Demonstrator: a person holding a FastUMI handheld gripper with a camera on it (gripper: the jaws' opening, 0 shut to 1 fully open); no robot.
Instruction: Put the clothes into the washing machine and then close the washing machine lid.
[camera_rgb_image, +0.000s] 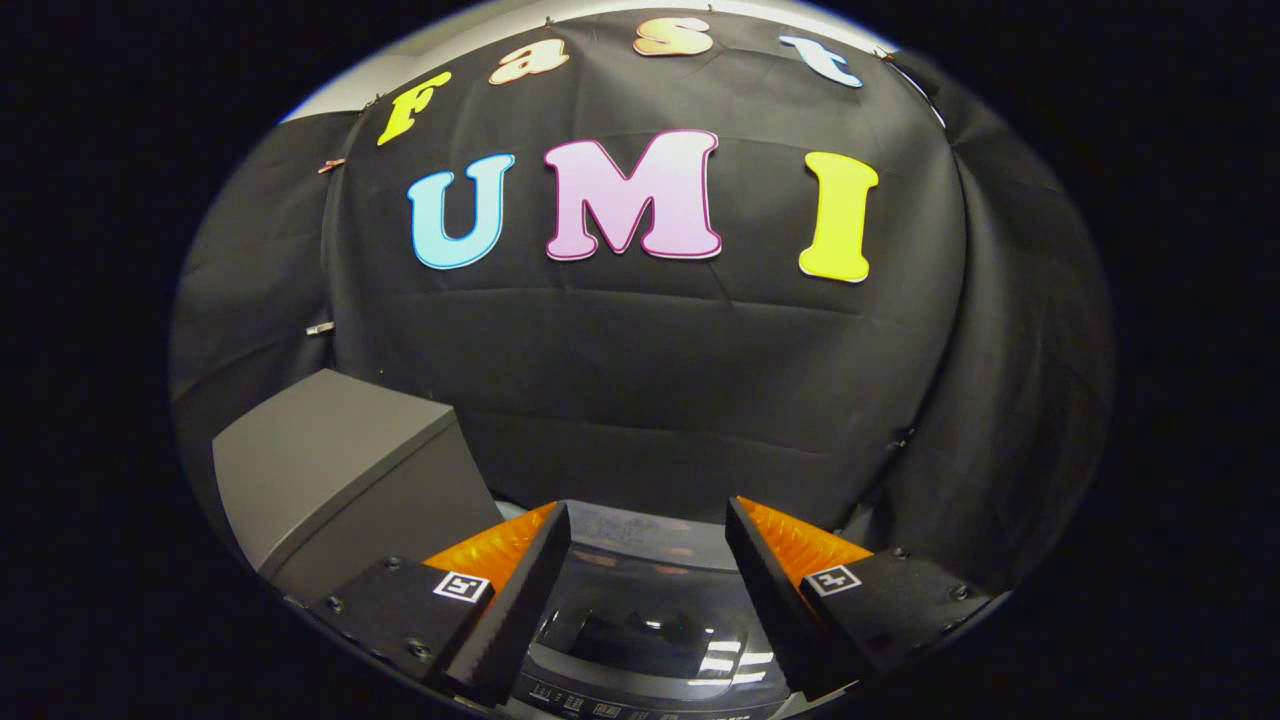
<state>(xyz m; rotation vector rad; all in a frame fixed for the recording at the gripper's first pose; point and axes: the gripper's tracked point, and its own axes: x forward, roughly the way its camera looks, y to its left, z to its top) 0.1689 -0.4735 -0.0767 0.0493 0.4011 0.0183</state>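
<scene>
My gripper (648, 515) is open, its two fingers spread wide with nothing between them. Below and between the fingers lies the top of the washing machine (640, 640): a dark glossy lid with light reflections on it, lying flat and shut as far as I can tell. A strip of control buttons (600, 705) runs along its near edge. I hover just above the machine, looking toward the black cloth wall beyond it.
A grey box-shaped cabinet (330, 470) stands to the left of the machine, beside my left finger. The black cloth wall (700, 380) hangs close behind the machine and wraps round on the right.
</scene>
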